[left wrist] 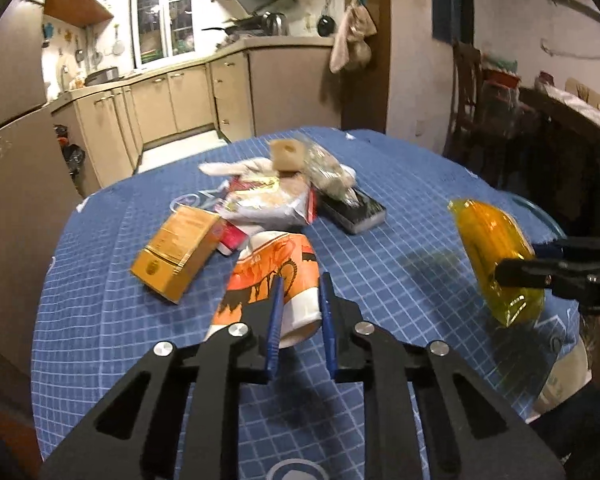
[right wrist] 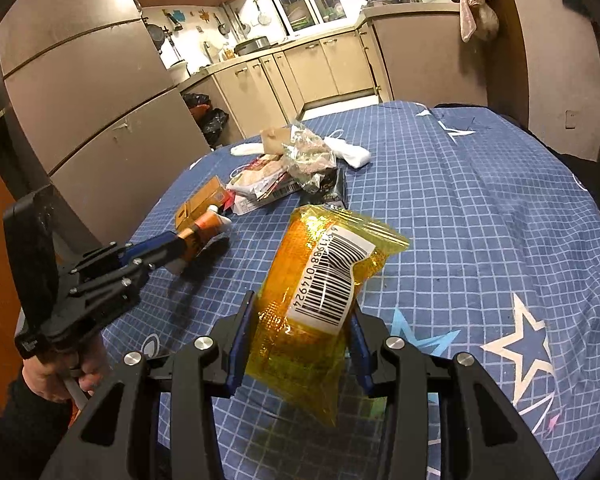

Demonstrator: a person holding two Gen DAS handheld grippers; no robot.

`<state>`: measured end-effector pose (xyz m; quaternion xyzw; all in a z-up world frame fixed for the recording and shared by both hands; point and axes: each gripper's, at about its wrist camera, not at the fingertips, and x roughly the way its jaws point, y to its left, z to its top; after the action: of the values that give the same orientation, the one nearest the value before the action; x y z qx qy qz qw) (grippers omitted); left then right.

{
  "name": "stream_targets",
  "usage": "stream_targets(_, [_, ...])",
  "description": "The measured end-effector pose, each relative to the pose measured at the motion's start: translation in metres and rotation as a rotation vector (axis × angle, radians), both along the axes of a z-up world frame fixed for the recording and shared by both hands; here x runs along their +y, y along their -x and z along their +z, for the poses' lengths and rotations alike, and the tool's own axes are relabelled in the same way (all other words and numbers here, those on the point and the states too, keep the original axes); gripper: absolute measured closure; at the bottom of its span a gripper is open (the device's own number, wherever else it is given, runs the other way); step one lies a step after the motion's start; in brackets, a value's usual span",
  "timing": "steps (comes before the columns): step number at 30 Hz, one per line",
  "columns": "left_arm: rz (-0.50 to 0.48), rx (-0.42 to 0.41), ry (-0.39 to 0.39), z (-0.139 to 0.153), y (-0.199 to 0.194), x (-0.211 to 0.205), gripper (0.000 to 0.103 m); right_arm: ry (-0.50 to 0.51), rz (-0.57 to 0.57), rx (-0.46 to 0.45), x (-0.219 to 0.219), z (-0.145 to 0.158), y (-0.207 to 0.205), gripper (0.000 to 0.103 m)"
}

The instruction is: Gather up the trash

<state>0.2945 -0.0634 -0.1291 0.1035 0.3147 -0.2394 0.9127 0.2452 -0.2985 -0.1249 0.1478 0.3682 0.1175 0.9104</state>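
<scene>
Your left gripper [left wrist: 300,280], low in the frame's centre, pinches the narrow end of the orange paper cup [left wrist: 272,272] to lift it off the blue tablecloth [left wrist: 400,240], while your right gripper [right wrist: 300,304] clamps the yellow packet [right wrist: 320,292] aloft, clear of the litter pile [left wrist: 284,196] at upper centre.

Left of my yellow barcoded plastic pouch [right wrist: 320,300] lies the orange-printed paper cup [left wrist: 272,280]; behind it, the brown cardboard box [left wrist: 178,252] and crumpled wrapper heap [left wrist: 276,196].
</scene>
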Motion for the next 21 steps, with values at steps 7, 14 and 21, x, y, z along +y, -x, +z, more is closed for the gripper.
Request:
stream_targets(7, [0.07,-0.009,0.107,0.019,-0.003,0.029,0.095,0.015,-0.013,-0.028,0.001,0.008,0.005,0.06])
stream_targets(14, [0.091,0.005,0.166,0.022,-0.002,0.048,0.096,0.029,-0.02,-0.054,0.005,0.017,0.012,0.06])
stream_targets(21, [0.059,-0.032,0.201,0.035,0.018,0.044,0.096,0.069,-0.043,-0.095,0.009,0.034,0.026,0.06])
